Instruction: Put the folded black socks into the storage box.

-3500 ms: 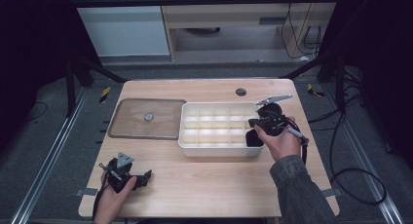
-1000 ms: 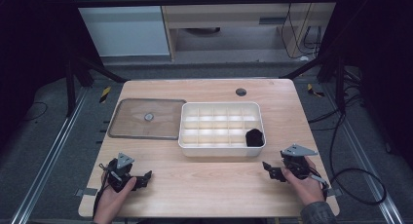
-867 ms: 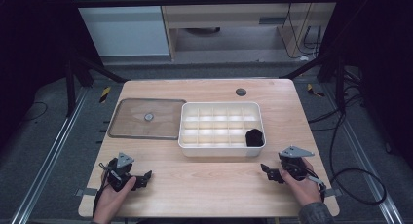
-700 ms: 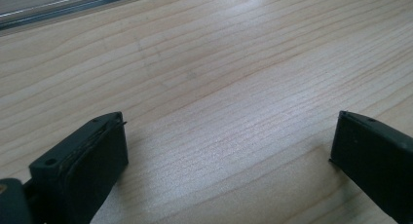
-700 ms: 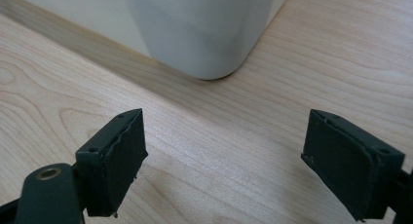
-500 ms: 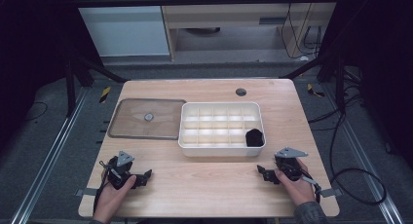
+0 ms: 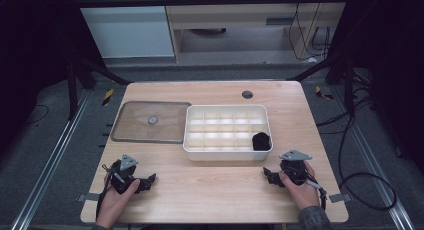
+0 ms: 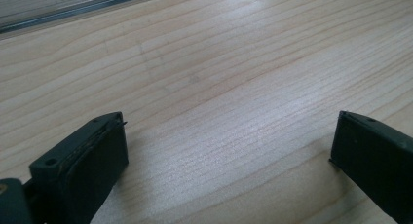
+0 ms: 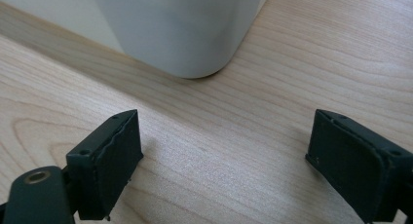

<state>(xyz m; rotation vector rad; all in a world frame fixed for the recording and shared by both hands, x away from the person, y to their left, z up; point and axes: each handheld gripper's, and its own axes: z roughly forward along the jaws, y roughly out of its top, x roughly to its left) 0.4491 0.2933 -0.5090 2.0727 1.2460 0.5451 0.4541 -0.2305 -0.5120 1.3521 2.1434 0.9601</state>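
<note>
A white compartment box (image 7: 227, 112) sits mid-table, with a small black object (image 7: 260, 140) in its near right compartment. The box's rounded corner (image 9: 190, 34) shows close ahead in the right gripper view. My right gripper (image 7: 270, 175) rests on the wood near the table's front right, open and empty (image 9: 221, 156). Held low at the front left, my left gripper (image 7: 148, 181) is also open, with bare wood between its jaws (image 8: 229, 156).
A clear flat lid (image 7: 152, 122) with a small knob lies left of the box. A round cable hole (image 7: 247, 94) is near the table's far edge. Dark floor, rails and cables surround the table (image 7: 215, 190).
My right gripper left the box, where the black object now lies, came down to the front right of the table and then crept slightly left. The left gripper stayed put.
</note>
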